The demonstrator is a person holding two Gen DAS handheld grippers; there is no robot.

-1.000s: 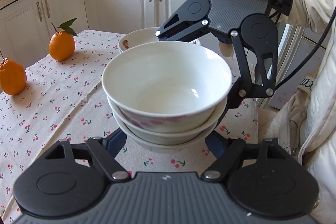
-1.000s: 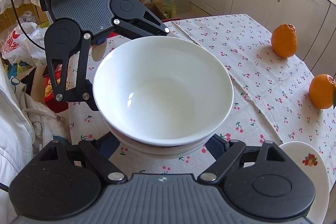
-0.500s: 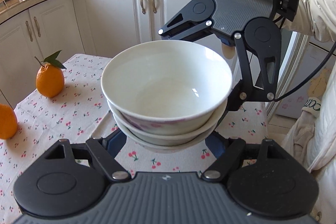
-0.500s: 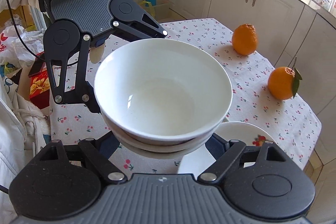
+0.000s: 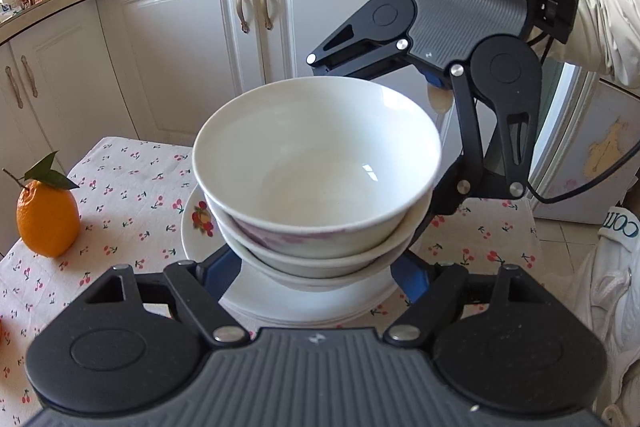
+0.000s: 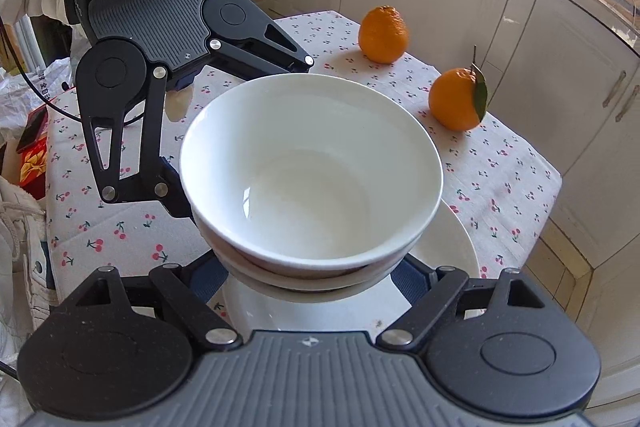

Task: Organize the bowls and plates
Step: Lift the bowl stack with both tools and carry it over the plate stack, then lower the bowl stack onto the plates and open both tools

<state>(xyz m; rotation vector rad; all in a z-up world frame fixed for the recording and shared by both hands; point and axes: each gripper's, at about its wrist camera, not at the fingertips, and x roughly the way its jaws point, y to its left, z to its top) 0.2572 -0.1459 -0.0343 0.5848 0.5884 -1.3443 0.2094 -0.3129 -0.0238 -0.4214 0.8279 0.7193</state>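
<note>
Both grippers have carried the stack of bowls (image 5: 316,179) sideways across the table (image 5: 132,187), from bare cloth to a spot right over the plate (image 5: 192,227) with the fruit picture on its rim, which sits near the table's edge on the cupboard side. The stack hangs in the air: a white bowl nested in a pink-patterned one, with at least one more under that, and the top bowl empty. The plate below looks like more than one, stacked, with nothing lying on it.

The left gripper (image 5: 316,267) is pinching the stack low down from one side, its blue fingers (image 5: 218,271) set against the lower bowls. The right gripper (image 6: 308,275) does the same from the opposite side, and its jaws stand about as wide. Each shows up in the other's view, across the bowls.

To my eye the job now is setting the stack down on the plate. It wants both hands lowering evenly, so the bowls stay level and the nest does not shift, and the bottom bowl should meet the plate's flat middle rather than its sloped rim. Letting go should wait until the weight is resting, and the fingers should come away outward, not upward.

Two oranges (image 6: 383,34) stand well apart from the plate, toward the far edge.
</note>
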